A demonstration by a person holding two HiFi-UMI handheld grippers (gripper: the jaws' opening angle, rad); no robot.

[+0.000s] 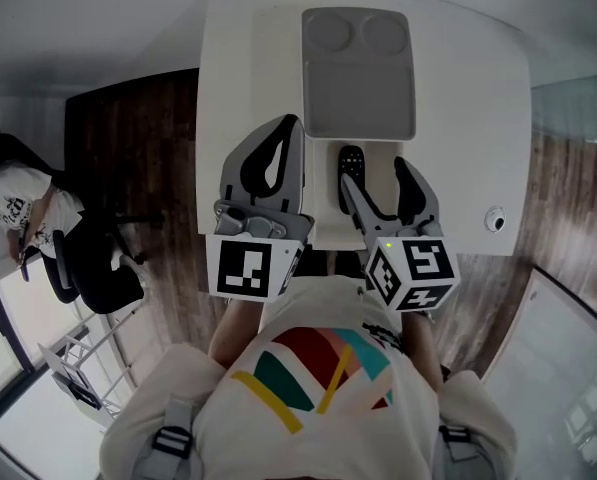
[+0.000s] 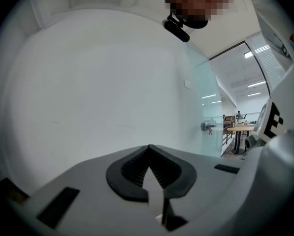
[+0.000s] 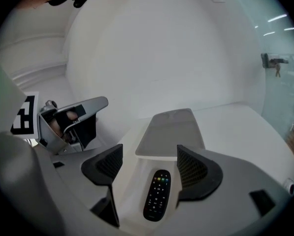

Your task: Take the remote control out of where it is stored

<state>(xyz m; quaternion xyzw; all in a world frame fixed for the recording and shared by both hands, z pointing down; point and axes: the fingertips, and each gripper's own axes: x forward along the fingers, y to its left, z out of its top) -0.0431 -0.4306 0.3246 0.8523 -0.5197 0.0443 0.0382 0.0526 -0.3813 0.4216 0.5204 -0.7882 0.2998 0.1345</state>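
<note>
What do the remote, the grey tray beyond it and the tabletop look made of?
Remote control: likely matte black plastic; the small coloured buttons may be rubber.
Grey tray: probably moulded matte plastic, judging by rounded corners and two round recesses.
Table: smooth white top, perhaps laminate or painted board; cannot tell which.

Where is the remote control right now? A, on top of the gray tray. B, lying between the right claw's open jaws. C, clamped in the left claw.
B: the remote control lies flat, untouched, between the open jaws of the right claw, in front of the gray tray, while the left claw is shut on nothing.
</note>
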